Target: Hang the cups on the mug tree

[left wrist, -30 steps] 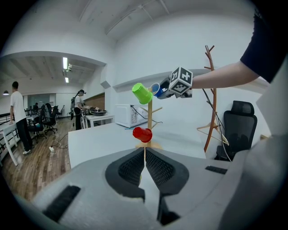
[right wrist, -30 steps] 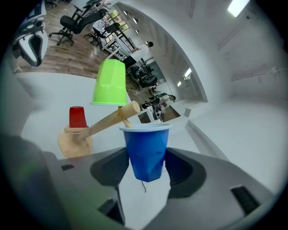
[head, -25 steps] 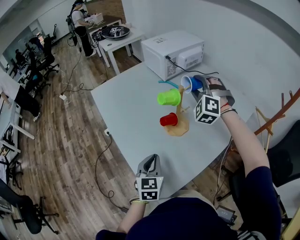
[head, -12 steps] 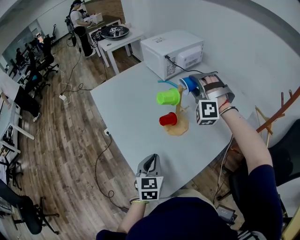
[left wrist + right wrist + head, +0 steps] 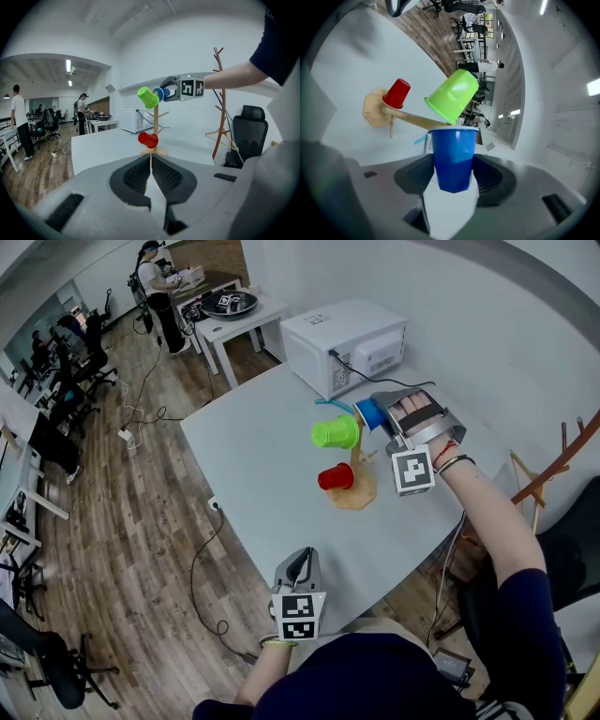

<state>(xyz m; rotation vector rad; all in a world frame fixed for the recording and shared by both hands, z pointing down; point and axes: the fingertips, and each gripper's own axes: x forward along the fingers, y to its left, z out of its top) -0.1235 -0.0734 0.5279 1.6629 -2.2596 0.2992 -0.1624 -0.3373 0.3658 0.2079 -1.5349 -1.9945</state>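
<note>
With the right gripper (image 5: 453, 165) clamped on the blue cup (image 5: 453, 152) at the top of the mug tree (image 5: 360, 489), just beside the green cup (image 5: 336, 433), aim the open mouth at a free peg, slide on squarely, then release. Leave the left gripper (image 5: 151, 169), pinched shut and empty, well short of the tree. Under the tree, a white table (image 5: 267, 460); behind it, a microwave (image 5: 345, 343); beyond, a wood-floored office.

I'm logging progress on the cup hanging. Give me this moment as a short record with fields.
cups hung: green cup and red cup, both on the mug tree
cup in hand: blue cup, close to the tree's top
right tongs: shut on the blue cup
left tongs: shut, empty
also on the table: microwave
</note>
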